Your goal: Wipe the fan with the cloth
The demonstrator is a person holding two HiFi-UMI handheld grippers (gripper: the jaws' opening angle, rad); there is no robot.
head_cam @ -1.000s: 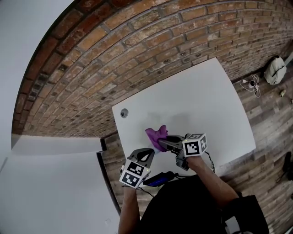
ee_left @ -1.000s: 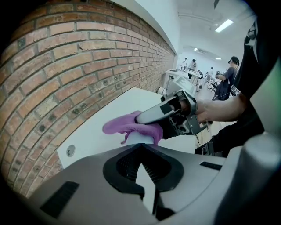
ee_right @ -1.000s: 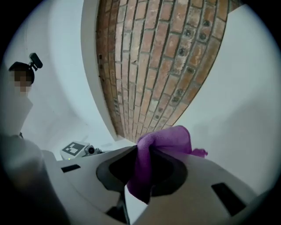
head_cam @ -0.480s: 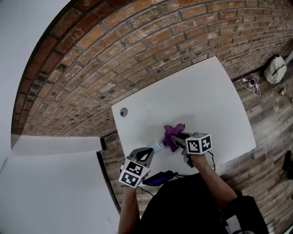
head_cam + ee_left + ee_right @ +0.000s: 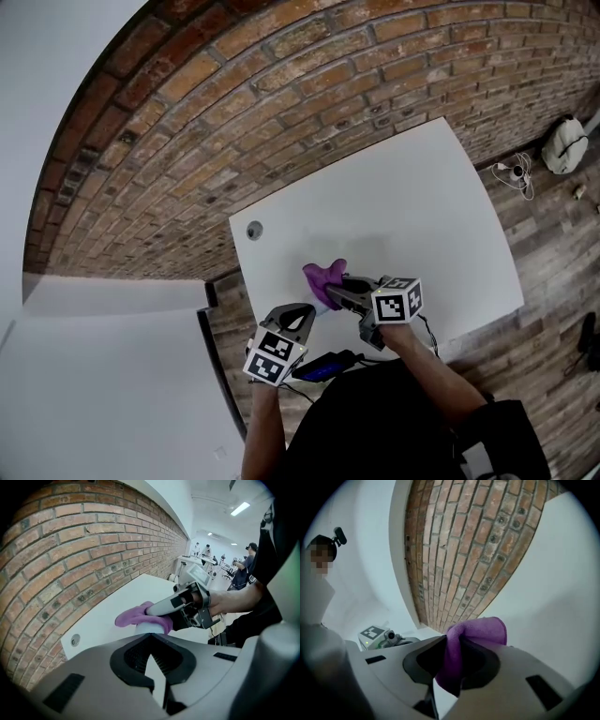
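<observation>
A purple cloth [image 5: 324, 276] is pinched in my right gripper [image 5: 336, 289], which is shut on it and points level toward the left. The cloth lies over the tip of a small white fan [image 5: 322, 306], and my left gripper [image 5: 306, 316] is shut on that fan over the near part of the white table [image 5: 422, 206]. In the left gripper view the fan's white rounded end [image 5: 150, 628] pokes out past my jaws under the cloth [image 5: 135, 616]. In the right gripper view the cloth [image 5: 477, 631] hangs folded between the jaws. Most of the fan is hidden.
A round grommet [image 5: 254, 231] sits in the table's far left corner, against the brick wall [image 5: 281, 84]. A blue device [image 5: 323, 367] hangs by the table's near edge. A white bag [image 5: 562, 142] and a cable lie on the wooden floor at right.
Half a second ago the right gripper had carried the cloth to the right, baring the fan; now it is back at the left with the cloth over the fan. The left gripper stayed put.
</observation>
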